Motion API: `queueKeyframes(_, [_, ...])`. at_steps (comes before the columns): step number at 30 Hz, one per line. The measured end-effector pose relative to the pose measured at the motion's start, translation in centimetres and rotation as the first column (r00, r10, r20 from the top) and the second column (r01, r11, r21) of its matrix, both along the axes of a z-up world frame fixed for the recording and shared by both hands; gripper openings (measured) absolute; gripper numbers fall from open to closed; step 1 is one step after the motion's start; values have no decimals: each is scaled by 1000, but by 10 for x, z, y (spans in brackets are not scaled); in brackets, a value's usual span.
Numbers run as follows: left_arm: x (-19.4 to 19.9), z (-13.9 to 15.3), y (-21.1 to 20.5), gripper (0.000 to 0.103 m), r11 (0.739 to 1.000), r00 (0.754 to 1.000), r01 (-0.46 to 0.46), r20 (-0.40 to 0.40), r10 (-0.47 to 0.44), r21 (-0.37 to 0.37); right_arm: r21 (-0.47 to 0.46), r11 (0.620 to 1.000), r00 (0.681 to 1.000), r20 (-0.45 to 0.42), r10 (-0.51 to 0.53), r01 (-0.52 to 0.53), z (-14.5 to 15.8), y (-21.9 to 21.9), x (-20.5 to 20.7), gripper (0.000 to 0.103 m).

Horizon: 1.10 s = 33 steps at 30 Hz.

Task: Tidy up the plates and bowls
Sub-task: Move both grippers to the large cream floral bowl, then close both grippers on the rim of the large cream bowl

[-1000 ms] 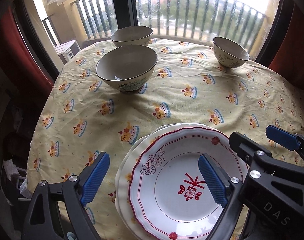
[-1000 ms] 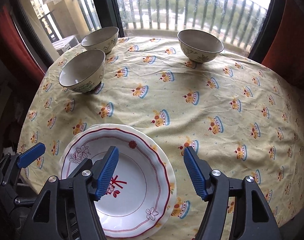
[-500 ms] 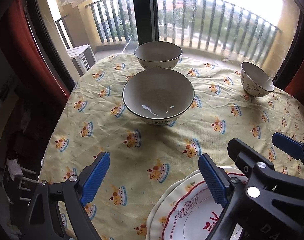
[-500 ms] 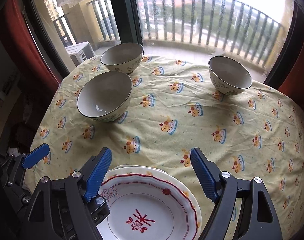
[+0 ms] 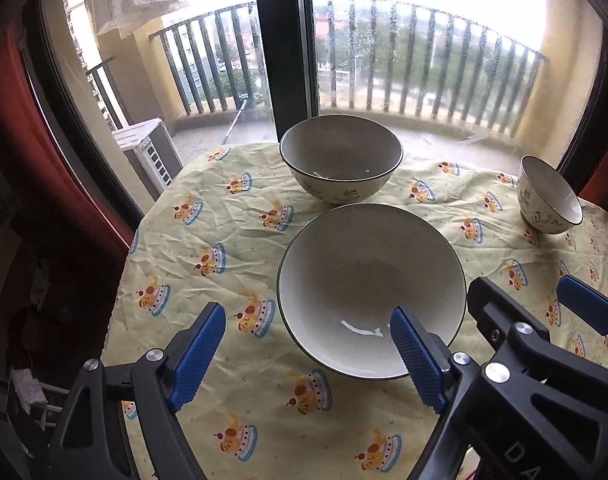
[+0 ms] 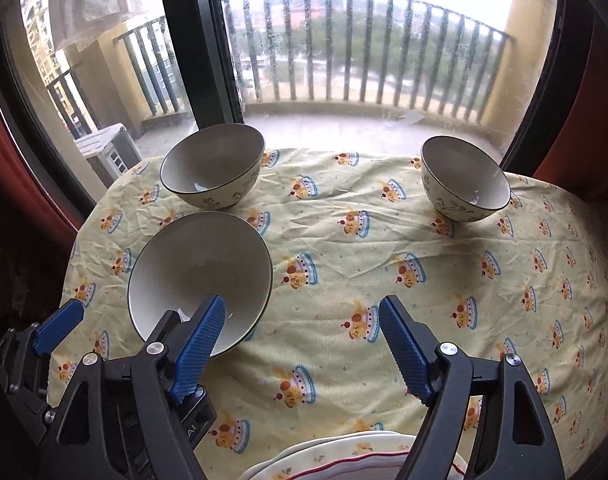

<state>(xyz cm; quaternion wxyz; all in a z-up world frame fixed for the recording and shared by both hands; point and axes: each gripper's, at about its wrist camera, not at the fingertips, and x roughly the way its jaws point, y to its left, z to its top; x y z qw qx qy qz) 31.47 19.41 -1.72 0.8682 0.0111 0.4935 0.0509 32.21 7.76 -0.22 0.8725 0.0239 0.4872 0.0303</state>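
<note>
Three cream bowls stand on the round table. The near bowl [image 5: 370, 288] [image 6: 199, 276] is at the left. A second bowl [image 5: 340, 158] [image 6: 211, 166] stands behind it. A third bowl [image 5: 550, 196] [image 6: 464, 179] is at the far right. My left gripper [image 5: 308, 354] is open and empty; its right fingertip overlaps the near bowl's front rim in the left wrist view. My right gripper [image 6: 301, 346] is open and empty, to the right of that bowl. Stacked red-rimmed plates [image 6: 344, 458] peek in at the bottom edge below it.
The yellow tablecloth [image 6: 384, 248] with cake prints covers the table. A window with a dark frame [image 5: 281, 48] and balcony railing lies just beyond the far edge. Red curtains [image 5: 43, 128] hang at both sides.
Both grippers moved forward, away from the plate stack and toward the bowls. The plates slid out of the left wrist view. Both grippers stayed open.
</note>
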Motion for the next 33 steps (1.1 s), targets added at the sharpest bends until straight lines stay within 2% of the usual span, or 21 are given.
queueKeyframes(1, [4, -3, 2, 80, 1000, 1000, 9, 2, -9, -10, -6, 1000, 1000, 2, 0, 0, -1, 4, 3, 78])
queueKeyframes(6, [23, -14, 14, 76, 999, 1000, -7, -2, 7, -42, -31, 999, 1000, 4, 8, -8, -8, 21, 22, 70])
queueKeyframes(8, [30, -17, 16, 54, 999, 1000, -8, -6, 7, -46, -37, 999, 1000, 14, -1, 2, -11, 25, 29, 64])
queueKeyframes(9, [34, -19, 18, 49, 999, 1000, -7, -5, 7, -39, -53, 998, 1000, 20, -16, 17, -12, 27, 32, 61])
queueKeyframes(12, [40, -25, 20, 42, 999, 1000, 1, -5, -1, -39, -50, 998, 999, 6, -49, 50, -20, 27, 40, 51])
queueKeyframes(16, [43, -33, 23, 33, 998, 1000, 0, -17, -1, -58, -73, 997, 999, -11, -39, 38, -31, 33, 48, 39])
queueKeyframes(19, [47, -38, 26, 21, 996, 999, 3, -37, -6, -90, -95, 994, 997, -43, -63, 58, -39, 35, 55, 35])
queueKeyframes(24, [50, -40, 28, 17, 993, 999, 27, -21, -30, -113, -67, 996, 996, -52, -67, 63, -43, 38, 59, 20])
queueKeyframes(33, [48, -35, 23, 16, 991, 999, 22, -20, -25, -129, -49, 996, 995, -67, -79, 75, -41, 34, 60, 19])
